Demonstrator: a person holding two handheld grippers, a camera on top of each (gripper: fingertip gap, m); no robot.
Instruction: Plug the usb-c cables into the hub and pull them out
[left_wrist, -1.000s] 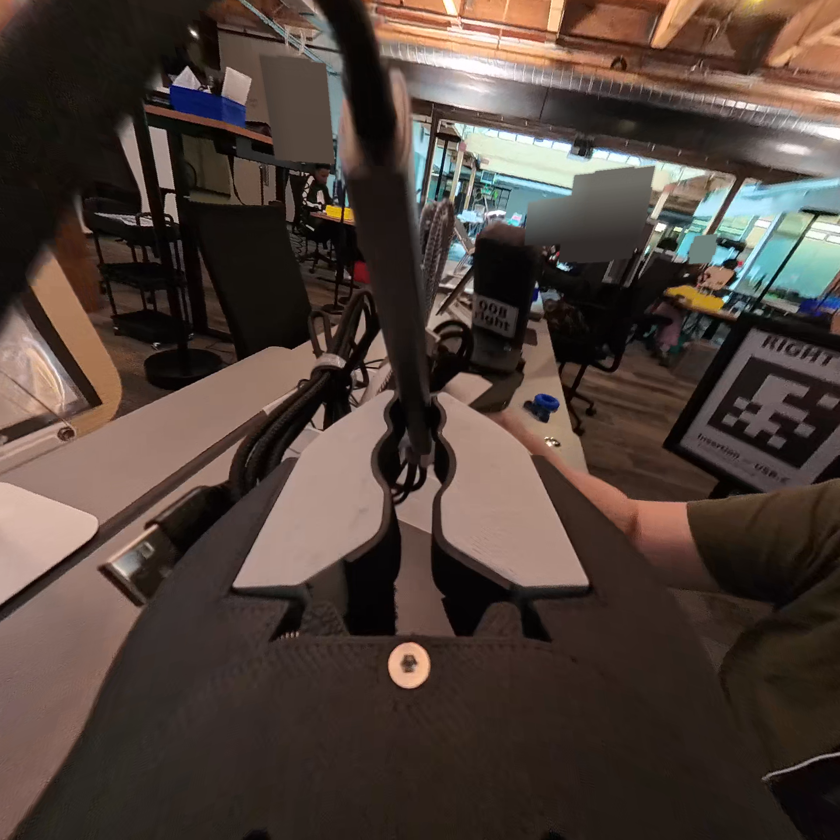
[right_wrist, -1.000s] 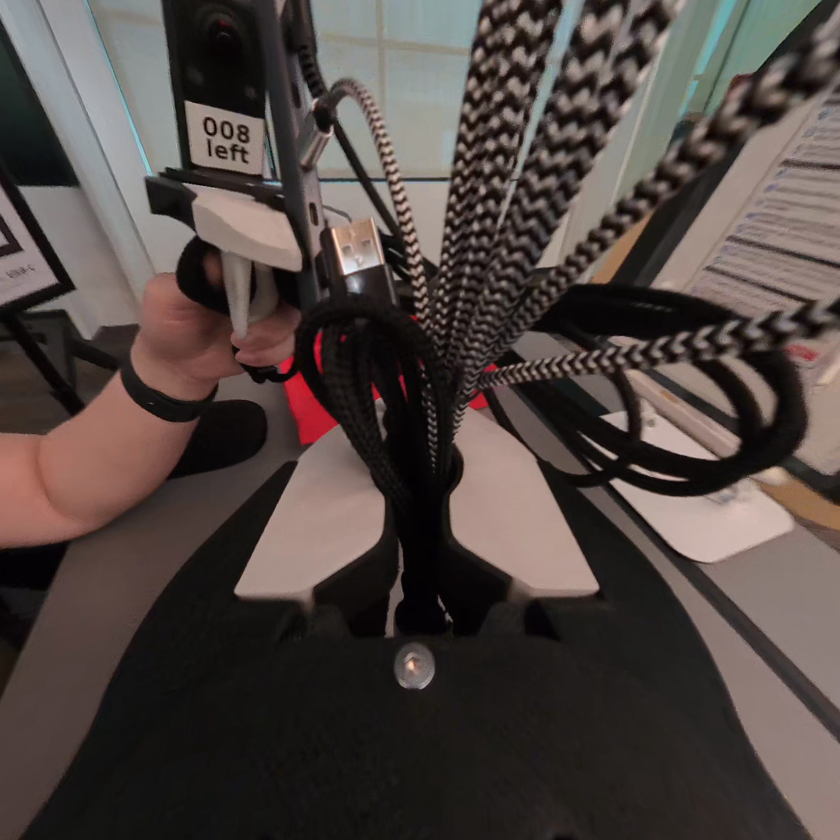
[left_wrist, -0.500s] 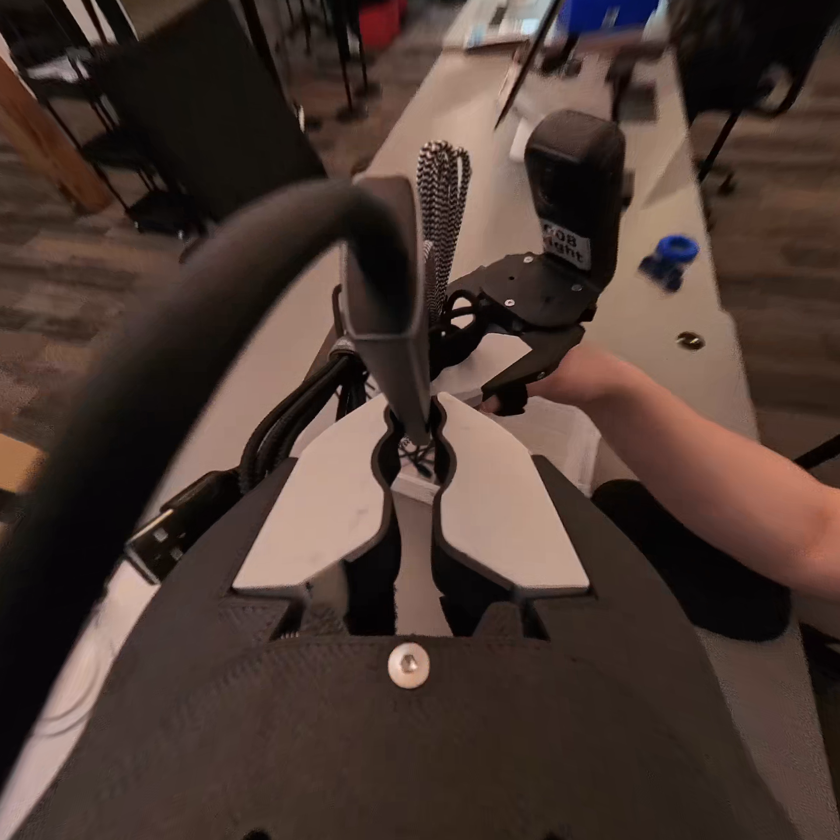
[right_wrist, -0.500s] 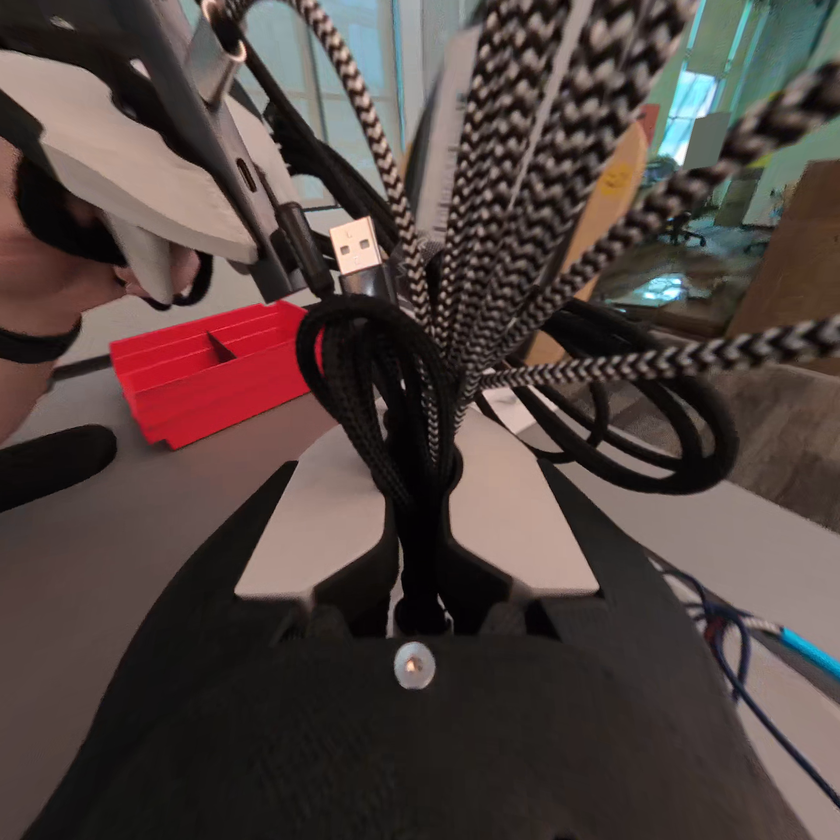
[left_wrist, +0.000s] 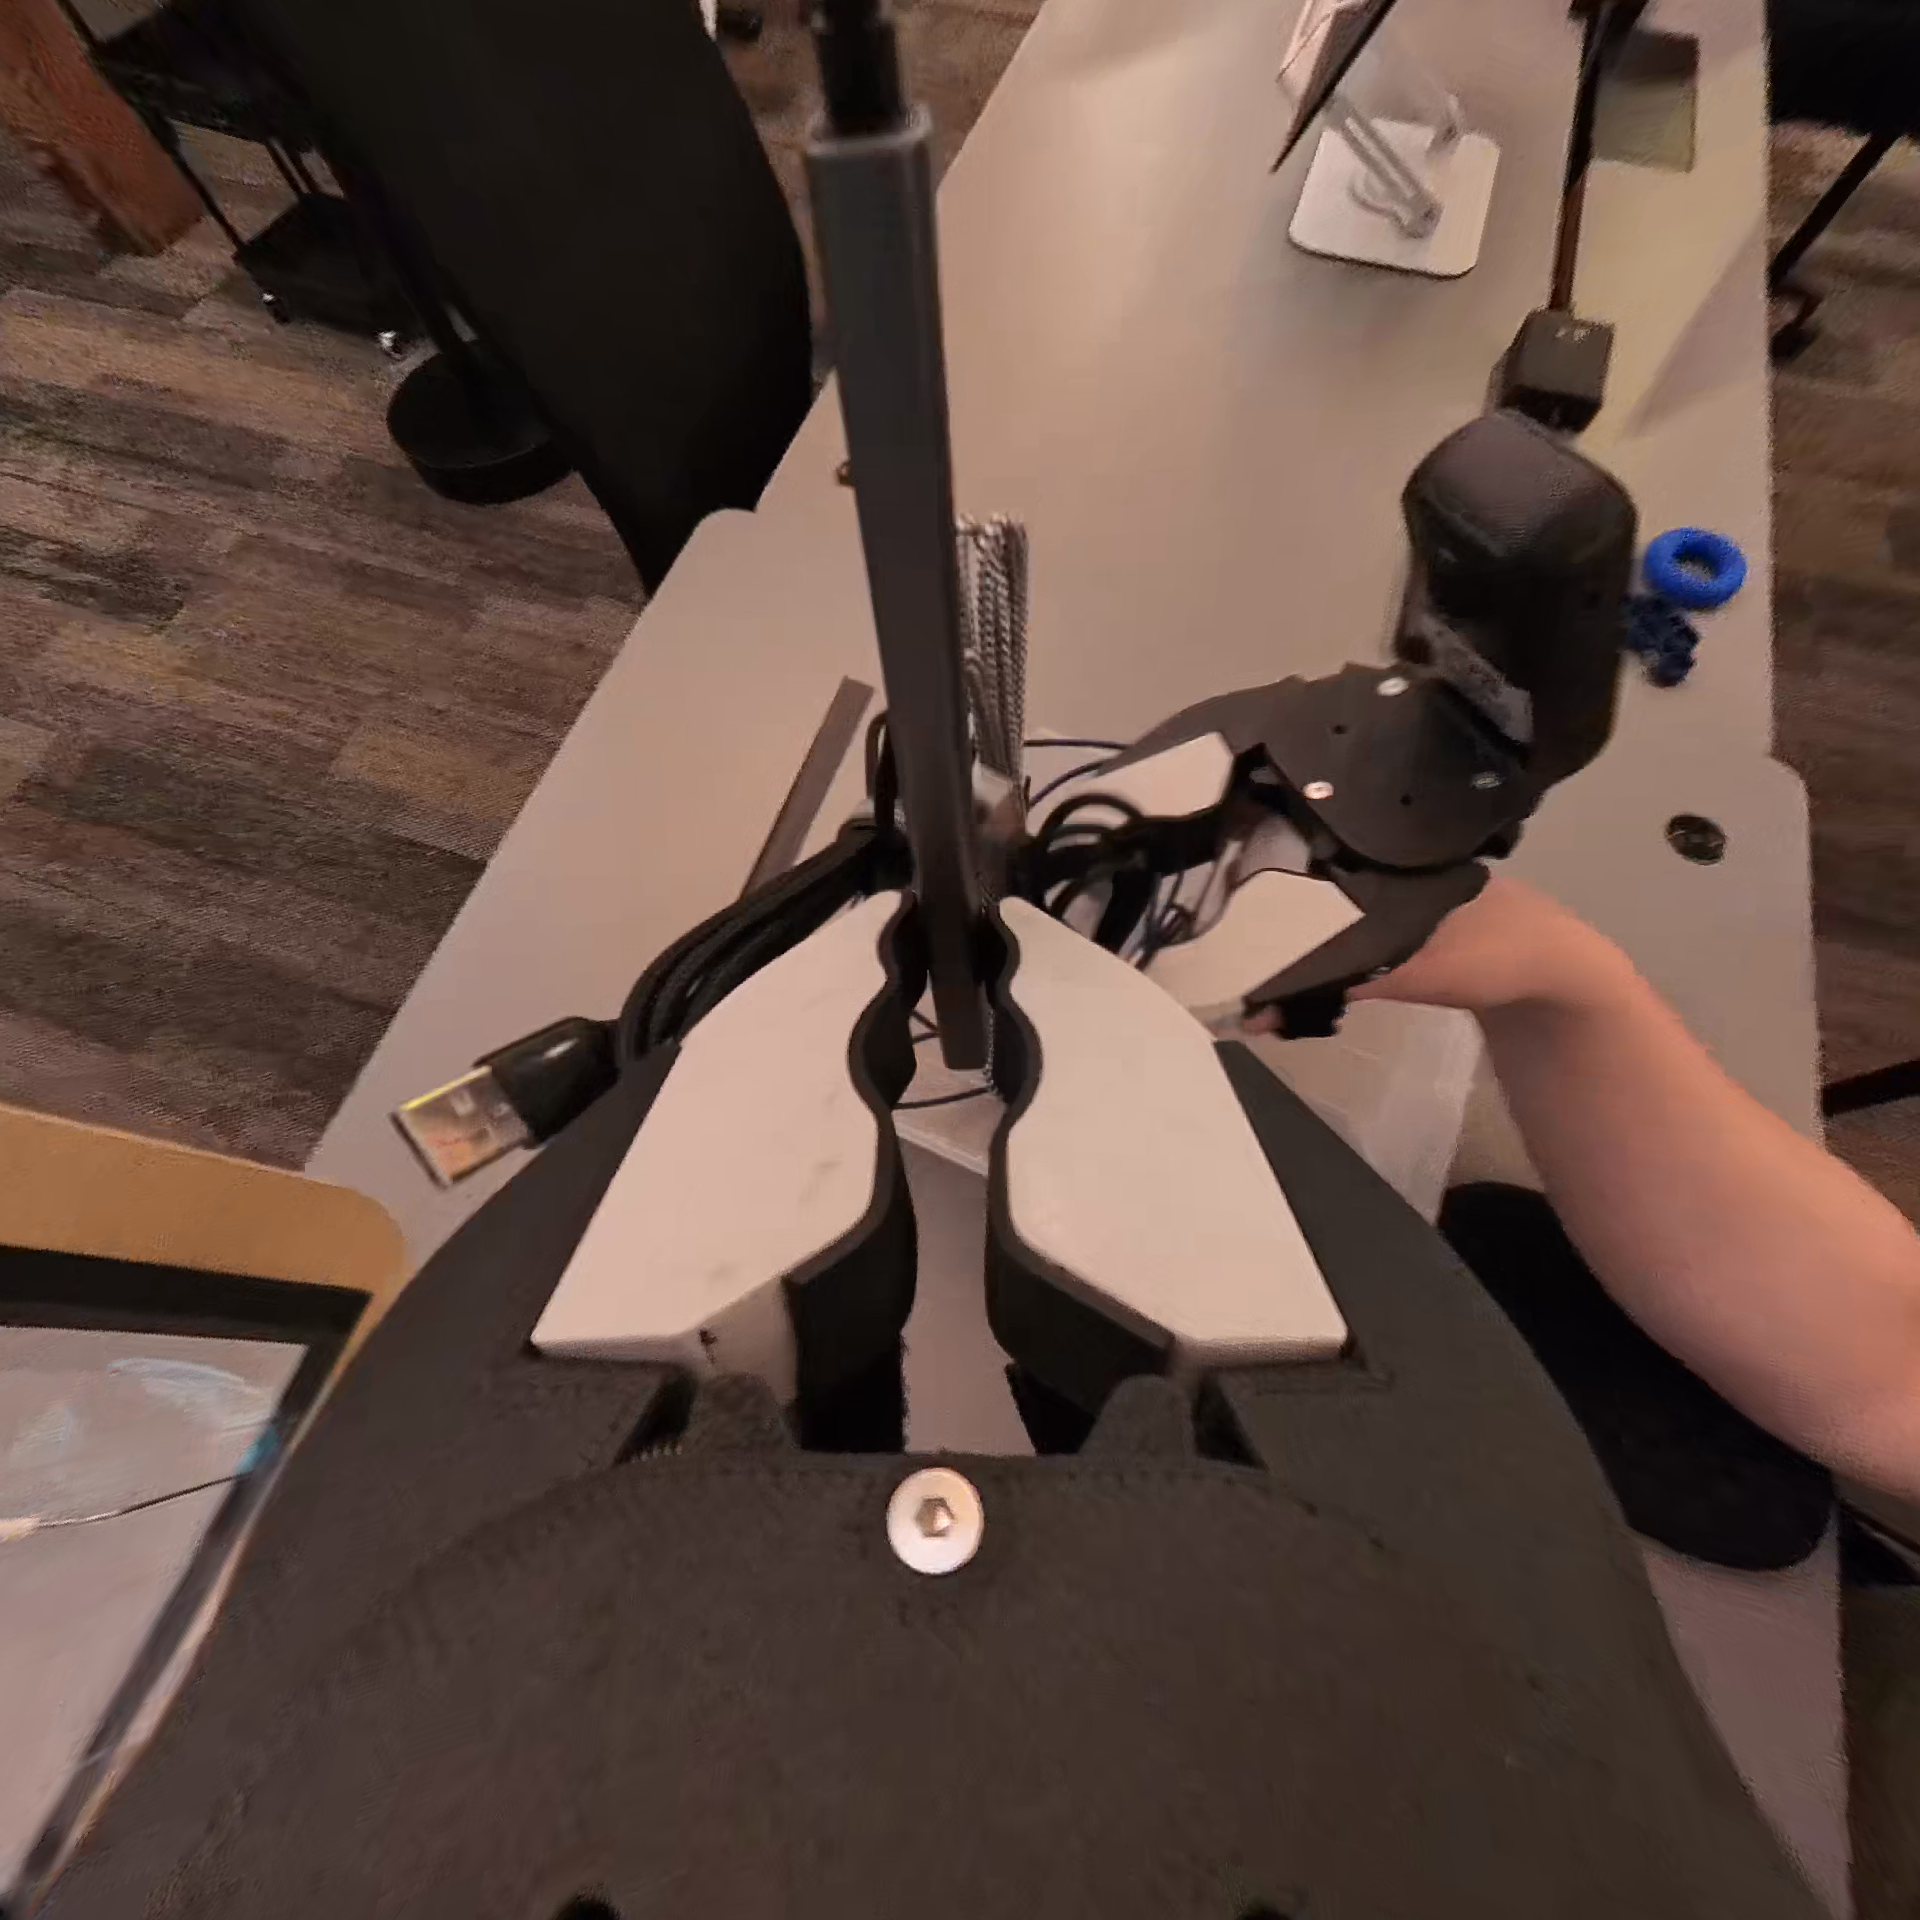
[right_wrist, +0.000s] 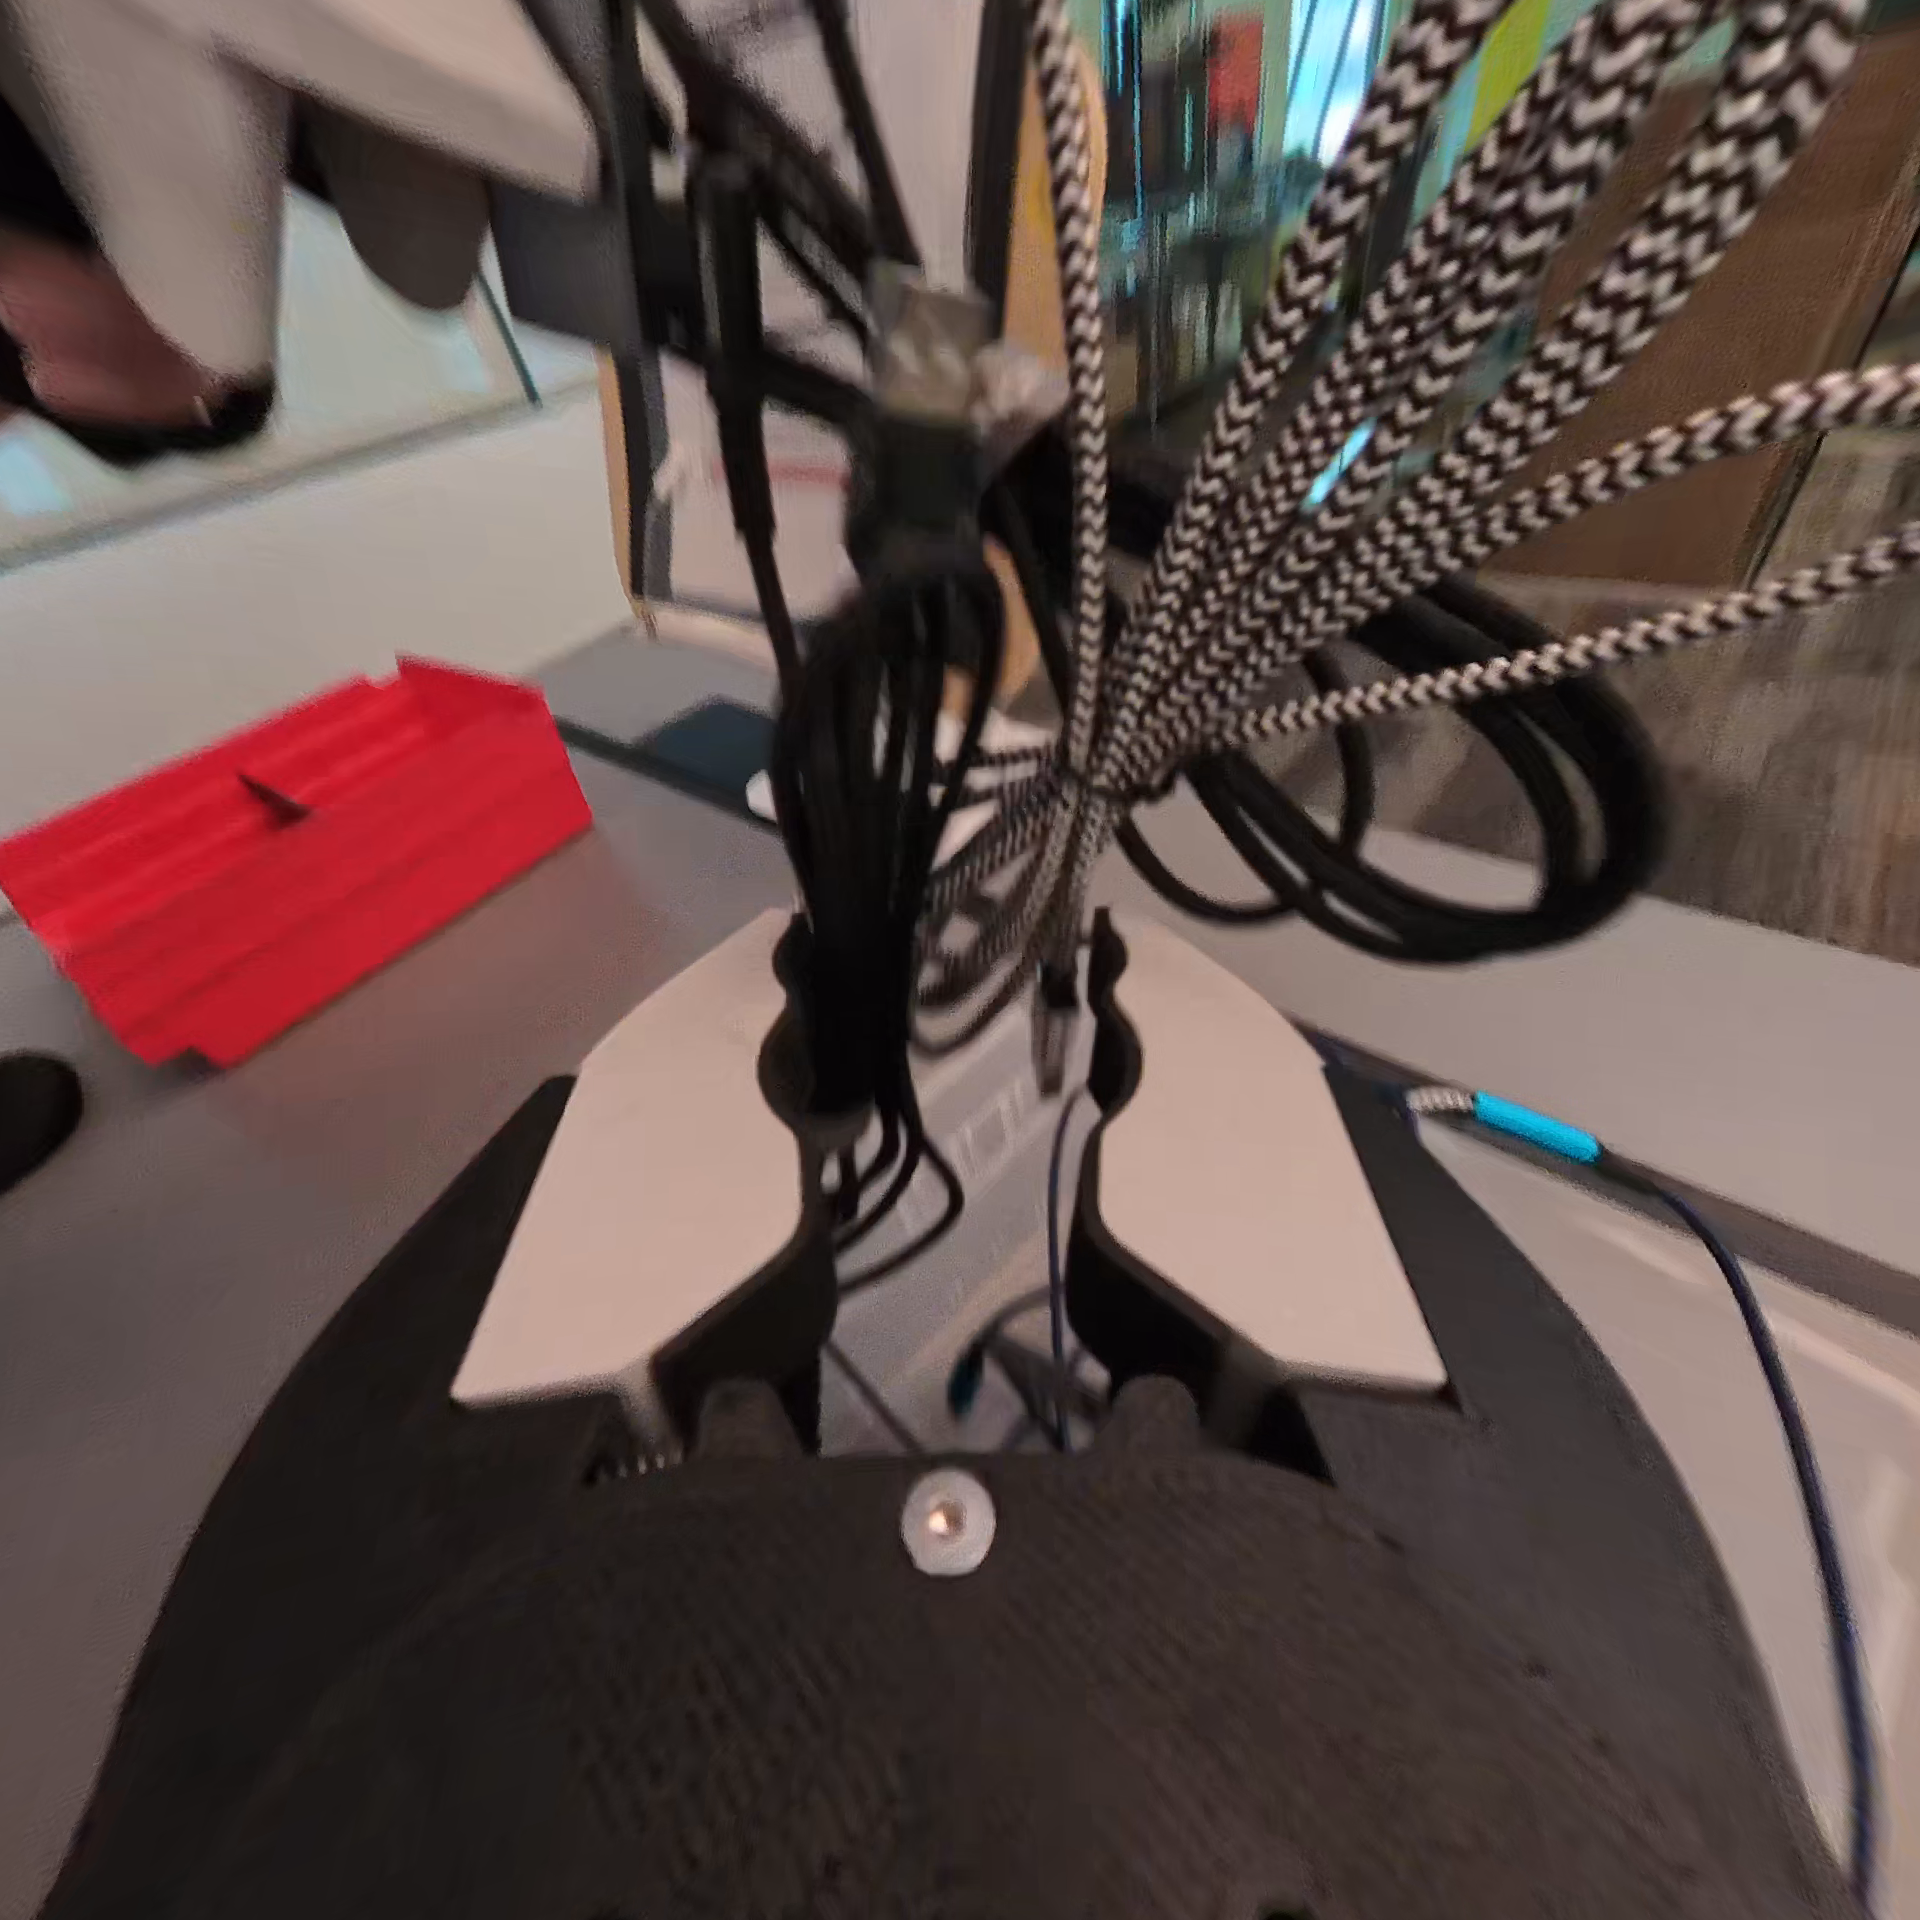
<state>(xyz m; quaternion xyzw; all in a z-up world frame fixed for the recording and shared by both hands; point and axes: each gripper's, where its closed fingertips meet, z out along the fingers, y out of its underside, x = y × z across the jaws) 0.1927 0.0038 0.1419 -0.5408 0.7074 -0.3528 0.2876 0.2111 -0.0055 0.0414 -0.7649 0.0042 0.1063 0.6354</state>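
My left gripper (left_wrist: 951, 914) is shut on a slim dark grey hub (left_wrist: 899, 540) that stands upright and edge-on between its fingers. A bundle of black cables (left_wrist: 727, 956) with a USB-A plug (left_wrist: 468, 1112) hangs off its left side, and black-and-white braided cables (left_wrist: 992, 644) rise behind it. My right gripper (right_wrist: 945, 935) is open; the black cable bundle (right_wrist: 883, 779) rests against its left finger and the braided cables (right_wrist: 1351, 364) fan up to the right. It also shows in the left wrist view (left_wrist: 1174, 831), just right of the hub.
Grey table (left_wrist: 1195, 416) with a white stand base (left_wrist: 1392, 197), a blue ring (left_wrist: 1694, 566) and a black wrist rest (left_wrist: 1642, 1351). A red bin (right_wrist: 281, 852) sits left of my right gripper, and a blue-tipped thin cable (right_wrist: 1527, 1127) lies to its right. A black chair (left_wrist: 582, 260) stands beside the table. Some 11 cm of space lies between my two pairs of fingers.
My right gripper was shut on the cable bundle and has now opened. My left gripper has tilted down toward the table, still holding the hub.
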